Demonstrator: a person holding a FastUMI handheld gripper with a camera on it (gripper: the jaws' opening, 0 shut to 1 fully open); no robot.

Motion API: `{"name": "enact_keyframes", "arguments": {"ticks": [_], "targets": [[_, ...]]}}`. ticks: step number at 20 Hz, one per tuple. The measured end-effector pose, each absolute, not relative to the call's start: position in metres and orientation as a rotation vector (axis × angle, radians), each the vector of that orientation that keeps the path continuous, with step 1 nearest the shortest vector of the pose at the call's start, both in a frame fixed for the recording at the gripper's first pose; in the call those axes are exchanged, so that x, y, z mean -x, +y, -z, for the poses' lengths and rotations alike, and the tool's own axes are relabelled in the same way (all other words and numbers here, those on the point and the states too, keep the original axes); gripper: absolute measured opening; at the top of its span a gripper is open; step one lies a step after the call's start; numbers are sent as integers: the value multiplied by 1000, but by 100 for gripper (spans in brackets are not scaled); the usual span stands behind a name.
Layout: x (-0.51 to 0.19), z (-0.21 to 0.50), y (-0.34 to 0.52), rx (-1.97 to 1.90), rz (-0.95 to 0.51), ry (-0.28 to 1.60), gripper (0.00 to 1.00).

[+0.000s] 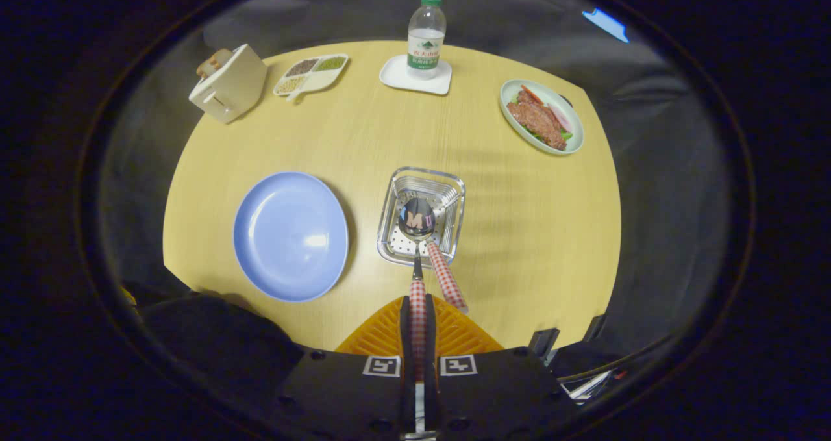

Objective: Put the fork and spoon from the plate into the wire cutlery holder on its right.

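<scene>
My gripper [417,311] is shut on the red-checked handle of a spoon [417,220], whose steel bowl hangs over the mouth of the wire cutlery holder [396,197]. A second red-checked handle [446,277], most likely the fork's, leans out of the holder toward the fingers' right side, its head hidden inside. The blue plate [290,234] lies bare on the round wooden table [519,233], left of the holder.
At the table's far side stand a cream toaster [228,85], a divided dish of grains [310,74], a water bottle [426,37] on a white square tray [397,77], and a plate of food [541,116]. A dark sleeve [214,343] shows left of the fingers.
</scene>
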State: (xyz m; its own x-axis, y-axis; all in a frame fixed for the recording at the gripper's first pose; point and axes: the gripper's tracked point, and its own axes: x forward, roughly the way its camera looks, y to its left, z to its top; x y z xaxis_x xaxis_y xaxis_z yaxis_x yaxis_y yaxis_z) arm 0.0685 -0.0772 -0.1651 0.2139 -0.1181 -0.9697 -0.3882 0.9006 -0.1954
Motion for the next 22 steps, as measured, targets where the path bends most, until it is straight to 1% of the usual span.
{"name": "enact_keyframes", "arguments": {"ticks": [3, 8, 11, 15, 19, 22], "targets": [[-81, 176, -74, 485, -208, 1417, 8], [-97, 190, -55, 470, -233, 1423, 11], [-110, 182, -48, 407, -221, 1374, 18], [-121, 156, -41, 289, -203, 1238, 43], [-133, 122, -11, 142, -263, 980, 69], [-137, 79, -2, 68, -249, 754, 88]]}}
